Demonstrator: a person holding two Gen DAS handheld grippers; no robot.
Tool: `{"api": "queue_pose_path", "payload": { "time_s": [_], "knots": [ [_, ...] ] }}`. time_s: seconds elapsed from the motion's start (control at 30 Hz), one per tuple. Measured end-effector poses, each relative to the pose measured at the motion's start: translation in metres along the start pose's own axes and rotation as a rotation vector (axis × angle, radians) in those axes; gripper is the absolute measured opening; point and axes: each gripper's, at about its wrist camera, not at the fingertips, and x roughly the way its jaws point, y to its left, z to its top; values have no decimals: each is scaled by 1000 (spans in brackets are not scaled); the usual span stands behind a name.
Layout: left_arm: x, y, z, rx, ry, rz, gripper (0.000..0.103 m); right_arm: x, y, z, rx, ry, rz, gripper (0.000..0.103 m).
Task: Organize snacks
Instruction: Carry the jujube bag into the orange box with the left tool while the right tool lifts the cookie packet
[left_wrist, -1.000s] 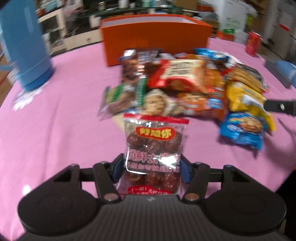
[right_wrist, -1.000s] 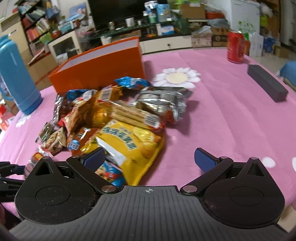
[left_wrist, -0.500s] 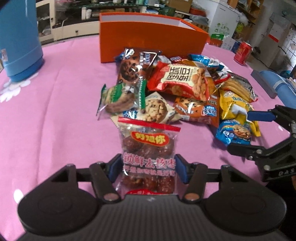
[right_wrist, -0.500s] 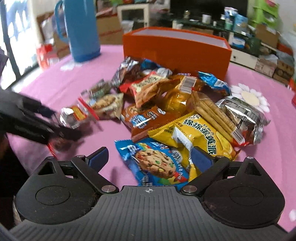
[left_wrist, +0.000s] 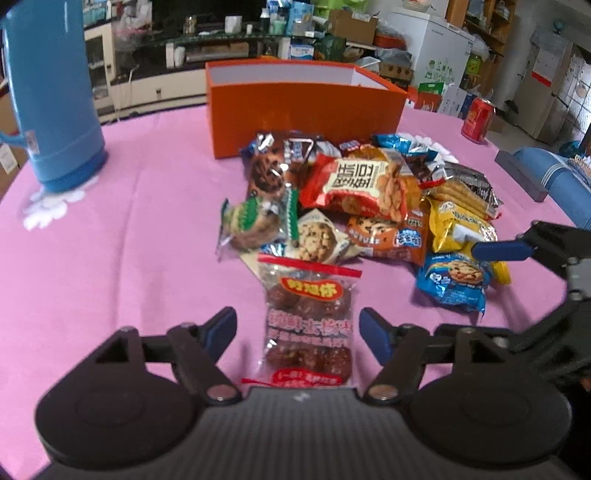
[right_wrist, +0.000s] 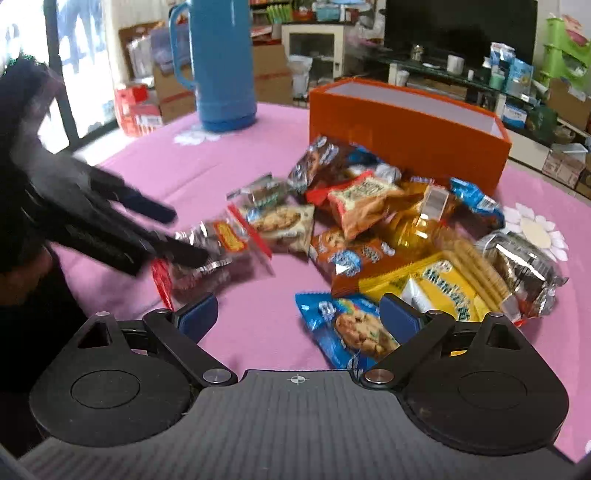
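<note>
A clear bag of red dates (left_wrist: 308, 321) lies on the pink tablecloth between the fingers of my left gripper (left_wrist: 298, 330), which is open and not touching it. It also shows in the right wrist view (right_wrist: 214, 247). A pile of snack packs (left_wrist: 369, 206) lies beyond it, in front of an open orange box (left_wrist: 303, 107). My right gripper (right_wrist: 297, 317) is open and empty, its right finger over a blue cookie pack (right_wrist: 351, 328). A yellow pack (right_wrist: 439, 288) lies beside that.
A tall blue thermos (left_wrist: 51, 96) stands at the far left of the pink table (left_wrist: 110, 258). A red can (left_wrist: 478, 118) and a dark grey block (left_wrist: 521, 177) are at the far right. The right gripper shows at the right edge (left_wrist: 546, 258).
My left gripper has opened and let go of the date bag, which now lies on the cloth. The right gripper has swung left toward the blue cookie pack.
</note>
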Motion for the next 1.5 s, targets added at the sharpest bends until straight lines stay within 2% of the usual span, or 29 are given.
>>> {"api": "queue_pose_path", "payload": {
  "time_s": [0.17,0.2,0.3,0.5,0.53,0.57,0.6,0.8,0.87,1.0,1.03,1.1,1.13,1.17,1.2,1.27,1.33,1.43,1.5],
  "knots": [
    [14,-3,12,14,7,9,73,24,-15,-9,39,64,-47,83],
    [18,-5,13,16,11,12,73,25,-15,-10,34,62,-57,83],
    [28,-8,13,13,35,3,64,26,-10,-12,34,57,-40,84],
    [28,-3,-1,-1,86,4,64,22,6,-19,-16,59,-39,84],
    [27,-1,1,-18,81,1,64,26,3,-18,-1,67,-45,84],
    [27,1,3,-30,76,-4,64,31,-2,-16,24,84,-44,94],
    [30,1,6,-39,76,-6,64,38,-8,-16,68,109,-33,94],
    [39,-2,4,-20,97,3,63,43,-10,-16,113,112,-90,94],
    [38,-2,2,-17,96,3,66,44,-11,-14,135,136,-104,93],
    [38,0,0,-27,94,13,67,38,-9,-8,170,121,-74,87],
    [39,0,-1,-29,99,16,66,40,-6,-9,150,124,-84,77],
    [39,-2,-3,-9,95,32,61,41,-2,-12,125,114,-111,74],
    [38,-5,-5,16,91,63,54,40,-3,-14,135,105,-115,63],
    [36,-7,-6,31,88,83,54,37,-4,-15,144,94,-127,38],
    [34,-6,-7,22,91,78,52,32,-6,-15,158,85,-132,31],
    [29,-2,-9,-2,95,59,51,26,-12,-18,208,80,-95,30],
    [16,-2,-9,-16,65,54,50,19,-13,-22,231,72,-78,30],
    [-8,-5,3,-19,-7,26,50,-1,-15,-21,304,13,0,30],
    [-14,-5,23,-23,-50,5,50,-17,-14,-9,302,-53,23,30]
  ]
}}
